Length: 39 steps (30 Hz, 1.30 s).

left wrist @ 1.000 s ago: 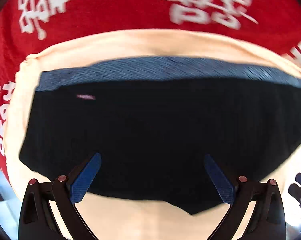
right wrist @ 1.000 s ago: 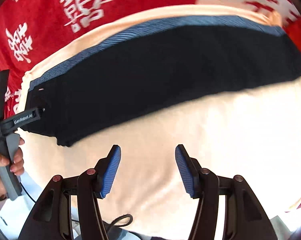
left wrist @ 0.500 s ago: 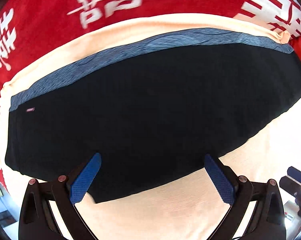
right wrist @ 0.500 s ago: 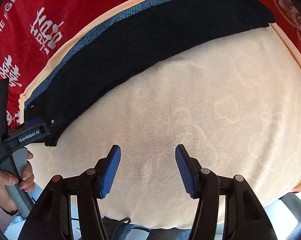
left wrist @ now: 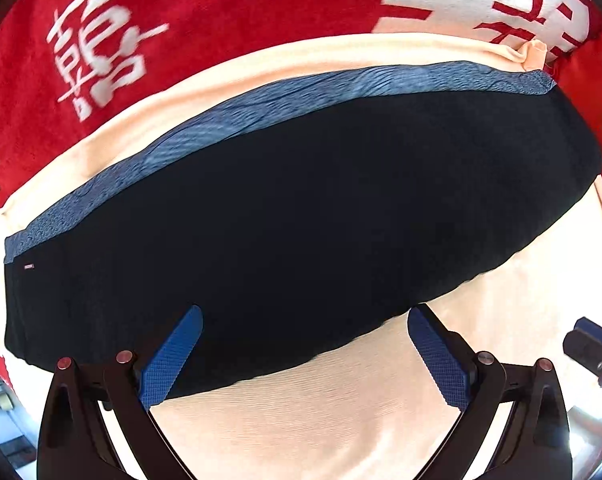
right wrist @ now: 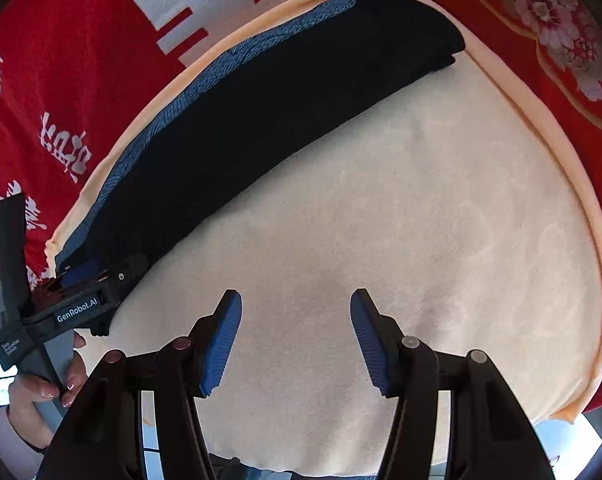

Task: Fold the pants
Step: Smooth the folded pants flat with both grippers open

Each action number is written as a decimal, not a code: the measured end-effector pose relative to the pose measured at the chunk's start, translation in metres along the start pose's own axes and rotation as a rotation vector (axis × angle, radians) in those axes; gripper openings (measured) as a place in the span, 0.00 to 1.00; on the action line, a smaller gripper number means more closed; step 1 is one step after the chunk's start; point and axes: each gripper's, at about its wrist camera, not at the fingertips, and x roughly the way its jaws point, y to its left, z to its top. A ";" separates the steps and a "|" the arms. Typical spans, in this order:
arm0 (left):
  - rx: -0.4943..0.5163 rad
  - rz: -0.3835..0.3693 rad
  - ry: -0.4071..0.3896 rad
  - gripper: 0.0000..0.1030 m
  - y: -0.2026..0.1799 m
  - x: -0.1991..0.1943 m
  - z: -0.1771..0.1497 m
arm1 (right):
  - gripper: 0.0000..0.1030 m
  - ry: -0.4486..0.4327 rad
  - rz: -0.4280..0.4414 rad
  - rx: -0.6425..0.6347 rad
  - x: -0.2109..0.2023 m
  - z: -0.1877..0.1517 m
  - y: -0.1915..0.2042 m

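red blanket (left wrist: 229,12) under cream cloth (right wrist: 421,208); folded pants (left wrist: 301,216) alone.

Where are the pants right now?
The pants lie flat on the cream cloth along its far edge, next to the red blanket.

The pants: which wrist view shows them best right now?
The left wrist view. There the dark pants fill the middle of the frame, blue strip along the far edge, both ends showing. The right wrist view catches them only at a slant, upper left, over the cream cloth.
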 end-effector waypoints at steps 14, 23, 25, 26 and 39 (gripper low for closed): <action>-0.068 0.003 -0.048 1.00 -0.078 -0.018 0.077 | 0.59 -0.081 0.083 0.079 -0.017 0.059 -0.054; -0.118 0.028 -0.010 1.00 -0.099 0.009 0.096 | 0.12 -0.171 0.035 0.196 -0.012 0.108 -0.089; -0.111 0.033 -0.014 1.00 -0.104 0.006 0.100 | 0.12 -0.204 0.012 0.152 -0.018 0.115 -0.082; -0.104 0.039 -0.016 1.00 -0.110 0.006 0.103 | 0.12 -0.212 -0.003 0.128 -0.019 0.116 -0.079; -0.110 0.043 -0.019 1.00 -0.107 0.010 0.086 | 0.43 -0.132 0.041 0.179 -0.008 0.101 -0.094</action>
